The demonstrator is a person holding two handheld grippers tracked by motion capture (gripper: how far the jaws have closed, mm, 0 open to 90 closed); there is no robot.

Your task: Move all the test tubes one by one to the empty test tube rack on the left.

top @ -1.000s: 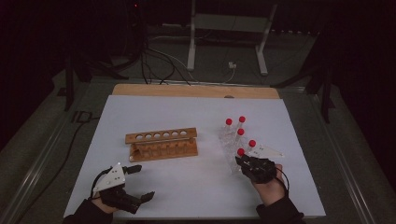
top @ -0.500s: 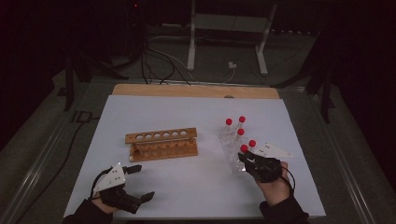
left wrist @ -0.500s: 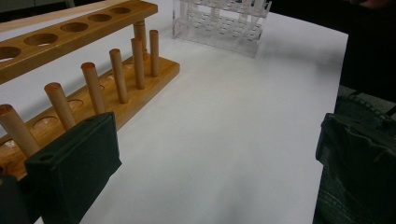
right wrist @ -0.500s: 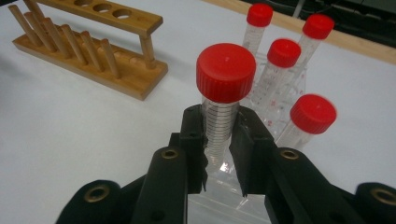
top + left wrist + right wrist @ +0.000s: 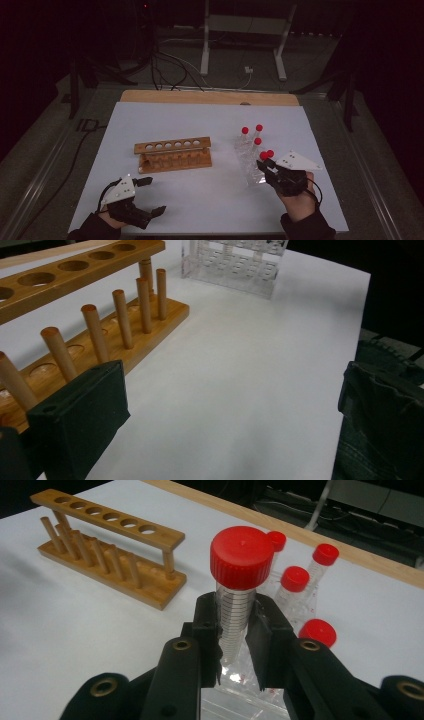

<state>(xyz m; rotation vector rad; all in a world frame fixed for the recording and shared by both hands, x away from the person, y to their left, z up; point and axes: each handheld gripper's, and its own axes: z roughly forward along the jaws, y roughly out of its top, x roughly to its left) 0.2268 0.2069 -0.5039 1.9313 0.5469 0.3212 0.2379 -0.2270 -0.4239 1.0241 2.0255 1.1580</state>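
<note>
Right claw (image 5: 235, 630) grips red-capped tube (image 5: 239, 587), clear of acrylic rack (image 5: 250, 690); next: far-left to wooden rack (image 5: 107, 550). Left claw (image 5: 220, 405) wide.

No readable text, brand or number

The clear tube (image 5: 235, 620) with the red cap (image 5: 242, 556) carries fine black graduation lines along its side, but no figures beside them can be made out; the wooden rack (image 5: 107, 555) bears no label or sign.

High view overlooks table; both gripper views, close, share wooden rack (image 5: 95, 315).
</note>
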